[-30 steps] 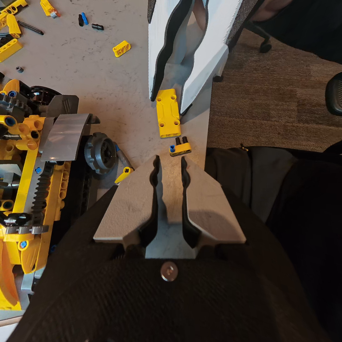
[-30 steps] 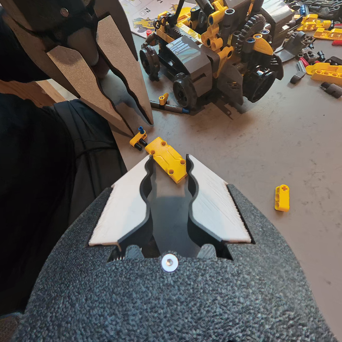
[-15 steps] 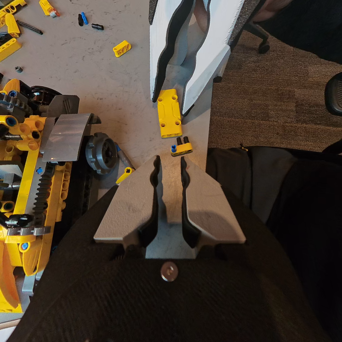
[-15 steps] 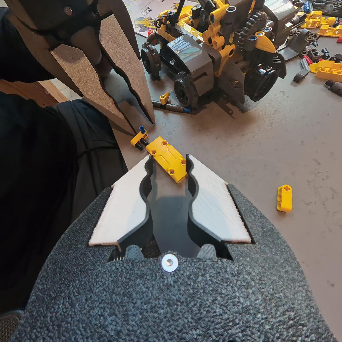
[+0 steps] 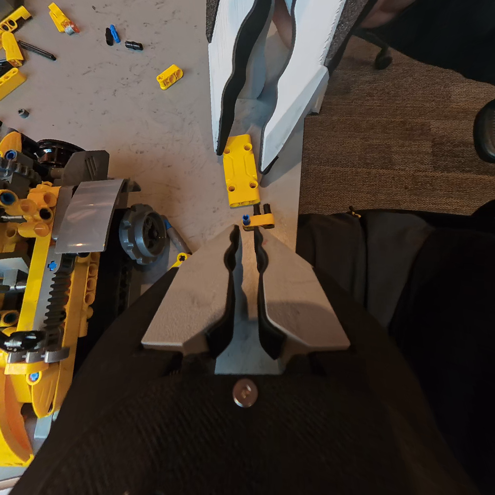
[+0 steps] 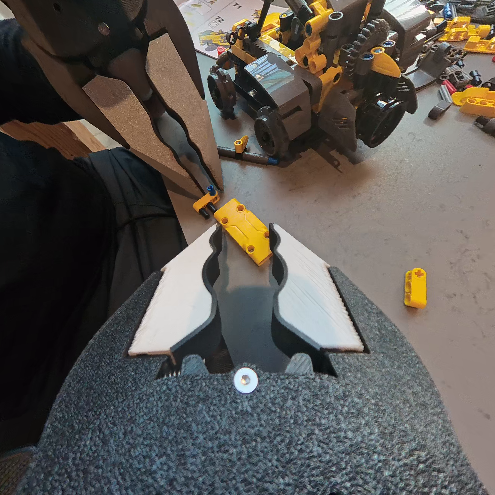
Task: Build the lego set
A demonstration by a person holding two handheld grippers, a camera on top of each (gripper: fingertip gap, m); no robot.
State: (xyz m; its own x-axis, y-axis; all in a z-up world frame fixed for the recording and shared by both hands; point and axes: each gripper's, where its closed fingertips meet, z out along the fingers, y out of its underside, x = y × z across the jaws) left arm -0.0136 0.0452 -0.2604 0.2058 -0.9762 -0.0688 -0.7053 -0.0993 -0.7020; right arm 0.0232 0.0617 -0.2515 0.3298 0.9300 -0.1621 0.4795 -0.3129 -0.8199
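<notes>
A small yellow connector [image 5: 261,220] with two black pins and a blue pin lies near the table's edge. It also shows in the right wrist view [image 6: 205,203]. My left gripper [image 5: 246,229] has grey fingers with a narrow gap between them. Its tips sit right at the connector's blue pin, not closed on it. It also shows in the right wrist view [image 6: 213,190]. A flat yellow panel [image 6: 245,231] lies just beyond the connector. My right gripper [image 6: 245,226] is open, and its white fingers straddle one end of the panel [image 5: 242,171].
A yellow and grey model vehicle [image 6: 308,80] stands on the grey table [image 6: 348,214], with a grey axle [image 6: 249,158] beside its wheel. A loose yellow piece [image 6: 415,288] lies to my right. Several loose pieces [image 6: 471,101] and a booklet [image 6: 214,24] lie farther back. Carpet [image 5: 388,134] lies past the table edge. One gripper's finger ends stand about 5 centimeters off the other's.
My left gripper has moved forward to the small connector and its fingers have narrowed. My right gripper stays over the yellow panel, almost unmoved.
</notes>
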